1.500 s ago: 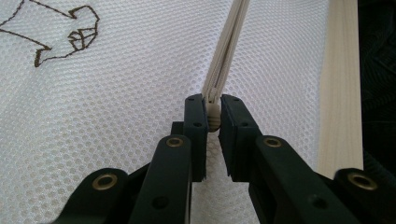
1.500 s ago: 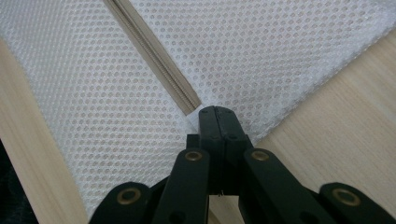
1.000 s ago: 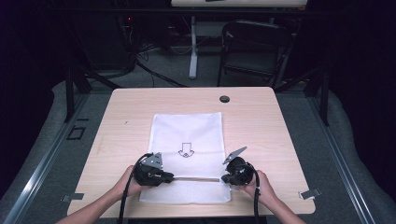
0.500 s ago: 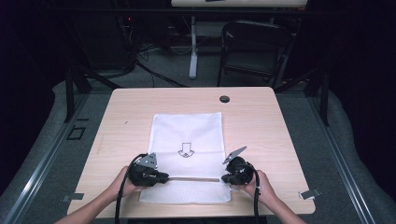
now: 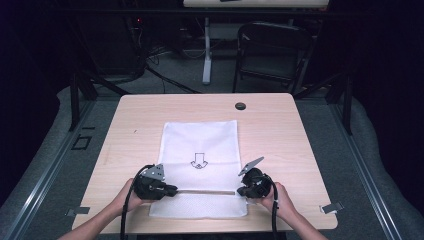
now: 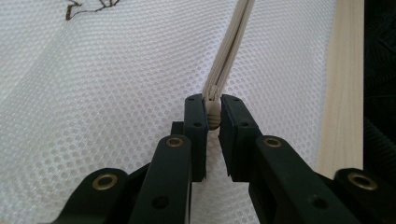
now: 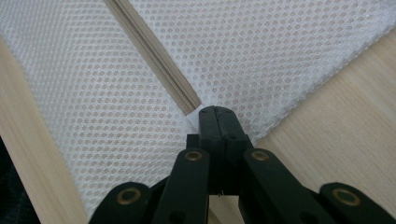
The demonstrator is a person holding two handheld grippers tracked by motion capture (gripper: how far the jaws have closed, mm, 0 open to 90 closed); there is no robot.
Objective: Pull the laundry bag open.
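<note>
At the near edge of the table (image 5: 300, 130): left gripper (image 5: 169, 189) pinching the zipper slider (image 6: 213, 116) of the white mesh bag (image 5: 200, 140), jaws closed on its two sides with a narrow gap left below the pull. Held that way, by judgement, to draw the slider along the track. Aimed rightward along the zipper (image 5: 205, 191), in line with the teeth, so the pull runs straight rather than sideways.

At the right end of the same track: right gripper (image 5: 242, 190) pressed together on the bag's fabric just past the zipper end (image 7: 189, 108), jaws meeting with no gap visible. Judged an anchoring hold, keeping the mesh taut against the pull from the left.

Between the two: zipper stretched straight across the near part of the bag, parallel to the near table edge. Ahead of the slider, in the left gripper view, two tape halves lying side by side but not meshed; whether opening or closing is in hand, not determinable.

Farther out: bag flat, centred on the table, printed arrow (image 5: 198, 160) in its middle. Small dark round cap (image 5: 240, 105) near the far edge, well apart from the work. Both hands at the near edge, forearms low.
</note>
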